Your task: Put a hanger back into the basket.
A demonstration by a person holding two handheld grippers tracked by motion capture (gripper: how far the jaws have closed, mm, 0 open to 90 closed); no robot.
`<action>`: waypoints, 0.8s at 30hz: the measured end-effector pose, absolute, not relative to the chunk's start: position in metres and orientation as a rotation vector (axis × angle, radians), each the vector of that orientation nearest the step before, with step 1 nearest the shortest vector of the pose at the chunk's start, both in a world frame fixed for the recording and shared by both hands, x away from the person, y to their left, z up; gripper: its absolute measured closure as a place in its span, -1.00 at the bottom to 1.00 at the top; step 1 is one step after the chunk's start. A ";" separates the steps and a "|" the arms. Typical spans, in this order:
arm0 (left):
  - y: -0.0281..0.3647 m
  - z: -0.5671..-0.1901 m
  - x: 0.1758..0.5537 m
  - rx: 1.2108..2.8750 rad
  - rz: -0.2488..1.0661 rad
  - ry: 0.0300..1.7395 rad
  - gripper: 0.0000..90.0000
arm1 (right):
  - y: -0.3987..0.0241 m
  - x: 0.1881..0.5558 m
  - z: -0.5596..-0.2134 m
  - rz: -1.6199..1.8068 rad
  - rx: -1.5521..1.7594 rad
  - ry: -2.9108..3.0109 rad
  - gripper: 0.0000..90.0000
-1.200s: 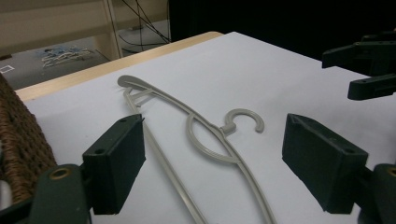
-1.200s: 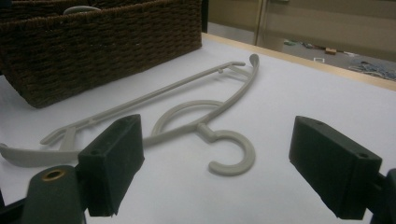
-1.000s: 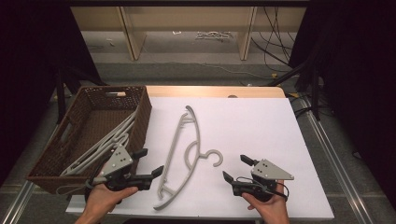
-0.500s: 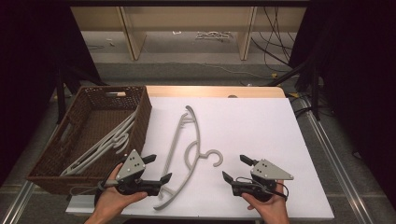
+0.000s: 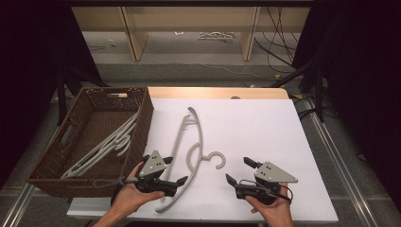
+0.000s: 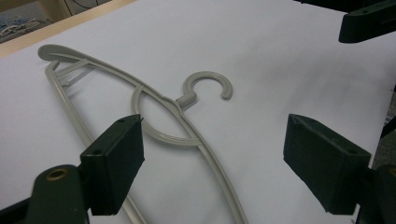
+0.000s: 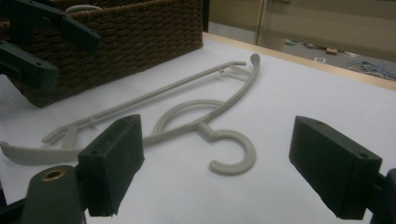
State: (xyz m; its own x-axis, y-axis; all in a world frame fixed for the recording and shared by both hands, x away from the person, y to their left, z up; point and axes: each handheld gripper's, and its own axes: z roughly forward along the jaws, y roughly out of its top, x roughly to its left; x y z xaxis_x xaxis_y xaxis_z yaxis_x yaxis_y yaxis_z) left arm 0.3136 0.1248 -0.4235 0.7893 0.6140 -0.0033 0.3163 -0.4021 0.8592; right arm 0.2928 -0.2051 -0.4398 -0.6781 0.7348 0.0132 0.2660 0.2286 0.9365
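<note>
Left tongs (image 5: 176, 176) agape (empty) over hanger (image 5: 191, 142)

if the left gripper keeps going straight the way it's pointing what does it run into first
Probably the grey hanger on the white table: the left gripper has open fingers aimed at its neck and loop. The right gripper lies farther along. Depth is uncertain.

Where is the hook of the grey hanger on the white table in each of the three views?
High view: the hook lies at centre, between the two grippers.
Left gripper view: hook above centre, opening downward.
Right gripper view: hook at centre, between the jaws.
Shared landmark: the round loop of the hanger beside the hook.
</note>
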 end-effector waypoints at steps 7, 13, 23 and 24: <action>0.105 -0.427 0.327 2.099 0.379 0.667 -0.53 | -0.206 0.293 -0.439 1.454 0.908 2.046 -0.58; 0.092 -0.433 0.339 2.157 0.369 0.658 -0.52 | -0.206 0.293 -0.439 1.456 0.908 2.045 -0.58; 0.070 -0.448 0.363 2.294 0.353 0.654 -0.45 | -0.206 0.293 -0.439 1.456 0.908 2.047 -0.58; 0.067 -0.450 0.365 2.299 0.337 0.651 -0.45 | -0.206 0.293 -0.439 1.455 0.906 2.049 -0.58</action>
